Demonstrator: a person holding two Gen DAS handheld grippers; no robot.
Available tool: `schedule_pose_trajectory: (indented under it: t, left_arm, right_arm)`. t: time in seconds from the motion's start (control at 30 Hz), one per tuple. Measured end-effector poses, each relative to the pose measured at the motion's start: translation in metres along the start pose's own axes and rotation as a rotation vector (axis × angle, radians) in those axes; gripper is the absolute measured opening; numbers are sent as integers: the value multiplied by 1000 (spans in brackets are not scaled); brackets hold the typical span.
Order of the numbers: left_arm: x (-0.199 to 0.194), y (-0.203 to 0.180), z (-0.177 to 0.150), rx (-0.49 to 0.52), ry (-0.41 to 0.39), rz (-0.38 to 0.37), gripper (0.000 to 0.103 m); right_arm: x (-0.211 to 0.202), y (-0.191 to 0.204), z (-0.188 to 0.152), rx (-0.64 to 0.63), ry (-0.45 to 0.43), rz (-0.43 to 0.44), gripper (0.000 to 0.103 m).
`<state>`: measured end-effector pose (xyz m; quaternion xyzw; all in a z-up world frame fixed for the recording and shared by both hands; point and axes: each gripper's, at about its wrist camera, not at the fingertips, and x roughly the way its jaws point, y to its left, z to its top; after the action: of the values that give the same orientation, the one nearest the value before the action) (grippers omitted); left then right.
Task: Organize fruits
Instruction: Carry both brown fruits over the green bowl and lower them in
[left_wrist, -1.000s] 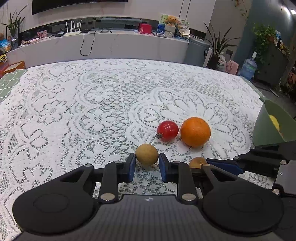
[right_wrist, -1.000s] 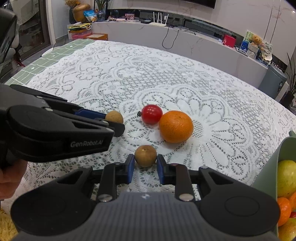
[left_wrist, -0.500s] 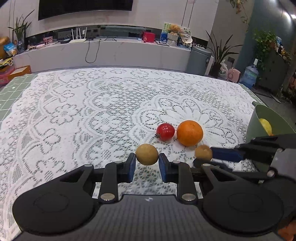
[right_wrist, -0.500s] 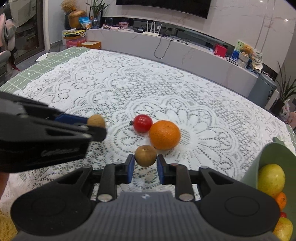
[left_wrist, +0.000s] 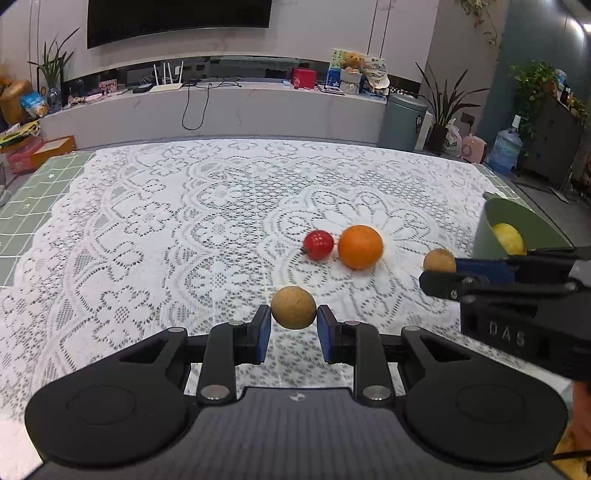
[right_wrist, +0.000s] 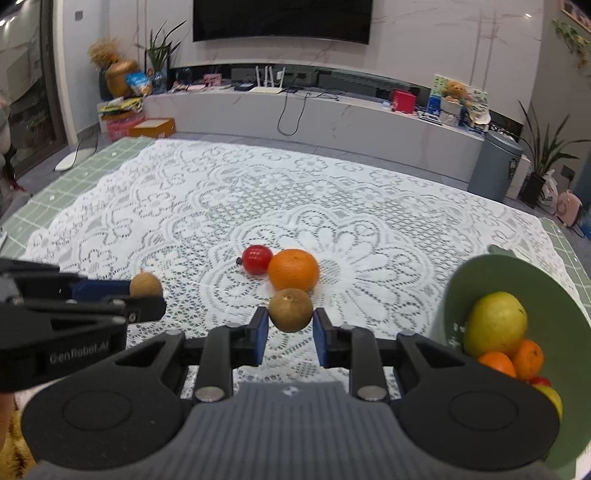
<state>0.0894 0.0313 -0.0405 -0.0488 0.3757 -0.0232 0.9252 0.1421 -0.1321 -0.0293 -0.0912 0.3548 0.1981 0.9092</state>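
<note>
My left gripper (left_wrist: 293, 325) is shut on a small tan round fruit (left_wrist: 293, 307) and holds it above the lace cloth. My right gripper (right_wrist: 290, 326) is shut on a small brown round fruit (right_wrist: 290, 310), also lifted. Each gripper shows in the other's view: the right one (left_wrist: 439, 267) with its fruit at right, the left one (right_wrist: 146, 291) with its fruit at left. A red tomato (left_wrist: 318, 244) and an orange (left_wrist: 360, 246) lie side by side on the cloth; they also show in the right wrist view, tomato (right_wrist: 256, 259) and orange (right_wrist: 293, 269).
A green bowl (right_wrist: 554, 295) at the right table edge holds a yellow-green fruit (right_wrist: 495, 325), small oranges and other fruit; it shows in the left wrist view (left_wrist: 484, 236) too. The white lace cloth (left_wrist: 184, 229) covers the table over a green mat.
Both grippers have risen from the table with their fruits held. The right gripper has moved to the right, closer to the green bowl.
</note>
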Motion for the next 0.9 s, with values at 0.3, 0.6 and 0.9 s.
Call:
schedule_pose_trajectory:
  t: [0.3,0.6,0.9]
  left_arm:
    - [-31,-27,-5,56,-12,12,30]
    - [-56,-62,1,132,-50,-8,30]
    - [-59,-101,12,201,-41,-78,30]
  right_arm:
    - [-36,-10,-8,20,-66,-36,22]
    - [-74,-29,-22,65,-87,-112,22]
    - [-97,-62,-27,131,-59,-102,22]
